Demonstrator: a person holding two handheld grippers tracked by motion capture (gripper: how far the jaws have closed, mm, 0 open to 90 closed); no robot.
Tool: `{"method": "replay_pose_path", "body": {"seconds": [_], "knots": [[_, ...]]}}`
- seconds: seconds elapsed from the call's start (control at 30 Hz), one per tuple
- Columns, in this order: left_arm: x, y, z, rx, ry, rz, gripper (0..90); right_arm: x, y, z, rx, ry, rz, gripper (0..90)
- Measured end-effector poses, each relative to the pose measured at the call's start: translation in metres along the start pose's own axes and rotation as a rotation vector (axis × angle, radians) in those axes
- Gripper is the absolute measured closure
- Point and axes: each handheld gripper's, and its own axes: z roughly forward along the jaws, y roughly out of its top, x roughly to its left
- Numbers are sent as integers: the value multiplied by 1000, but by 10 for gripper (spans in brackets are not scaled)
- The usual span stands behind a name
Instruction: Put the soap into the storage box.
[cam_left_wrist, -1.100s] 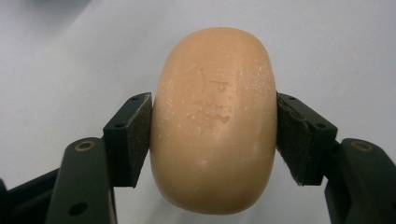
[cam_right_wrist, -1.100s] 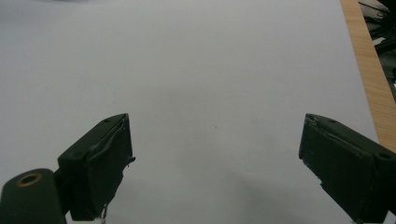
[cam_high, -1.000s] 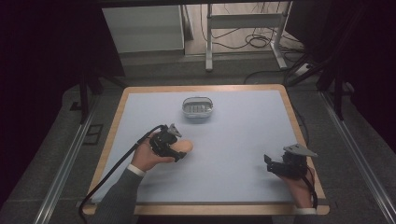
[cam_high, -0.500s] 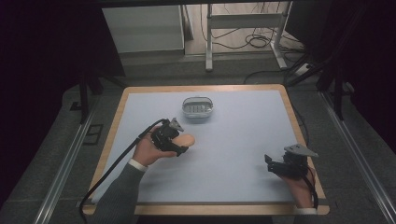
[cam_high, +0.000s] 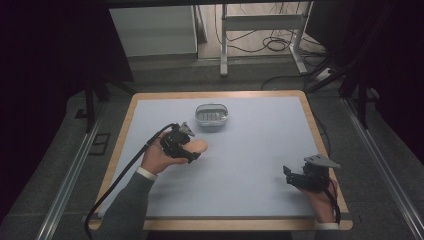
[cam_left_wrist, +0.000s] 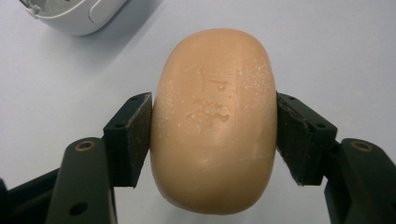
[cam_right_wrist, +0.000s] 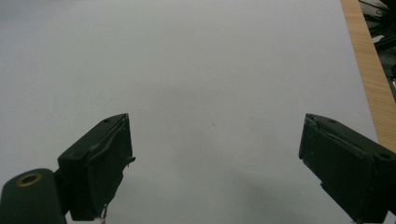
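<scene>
A peach-coloured oval bar of soap (cam_left_wrist: 214, 121) sits clamped between the two black jaws of my left gripper (cam_left_wrist: 214, 135), raised off the pale table. In the high view this left gripper (cam_high: 192, 150) holds the soap (cam_high: 198, 146) left of the table's middle, a short way in front of a small grey soap dish (cam_high: 212, 116). A corner of that dish (cam_left_wrist: 74, 16) shows at the top left of the left gripper view. My right gripper (cam_high: 290, 176) rests near the front right corner, its jaws wide apart with nothing between them (cam_right_wrist: 215, 163).
The table is covered by a pale blue mat (cam_high: 250, 165) with a wooden rim (cam_high: 320, 135). A black cable (cam_high: 125, 175) trails from the left gripper off the front left. Beyond the far edge stand a metal frame (cam_high: 260, 30) and floor cables.
My left gripper has carried the soap a little forward and to the right, toward the dish. The right gripper has stayed put.
</scene>
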Motion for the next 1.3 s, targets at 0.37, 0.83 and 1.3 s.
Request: {"method": "replay_pose_path", "body": {"seconds": [0.37, 0.83, 1.3], "knots": [[11, 3, -3, -4, 13, -17, 333, 1, 0, 0, 2, 1, 0, 94], [14, 18, -6, -22, 25, -2, 334, -1, -1, 0, 3, -3, 0, 95], [22, 24, -6, -30, 31, -12, 334, -1, -1, 1, 4, -3, -2, 94]]}}
